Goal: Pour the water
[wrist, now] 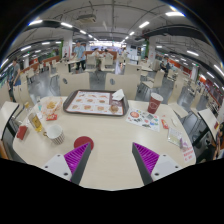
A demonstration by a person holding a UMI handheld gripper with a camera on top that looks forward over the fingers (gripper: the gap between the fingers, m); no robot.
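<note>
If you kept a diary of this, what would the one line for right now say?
task: pour water | hand-held gripper: open, empty, above table | red cup: beyond fingers, untouched | tray: beyond fingers | pour: not begun

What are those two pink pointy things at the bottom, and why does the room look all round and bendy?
Those are the two fingers of a hand-held gripper; a person carries it. The pink parts are its pads. A wide-angle camera rides on it, which bends the room. The fingers are open and hold nothing. Ahead on the table lie a tray of food, a red cup, a small paper cup, a dark red round lid and some wrappers. Behind is a big dining hall.
</note>
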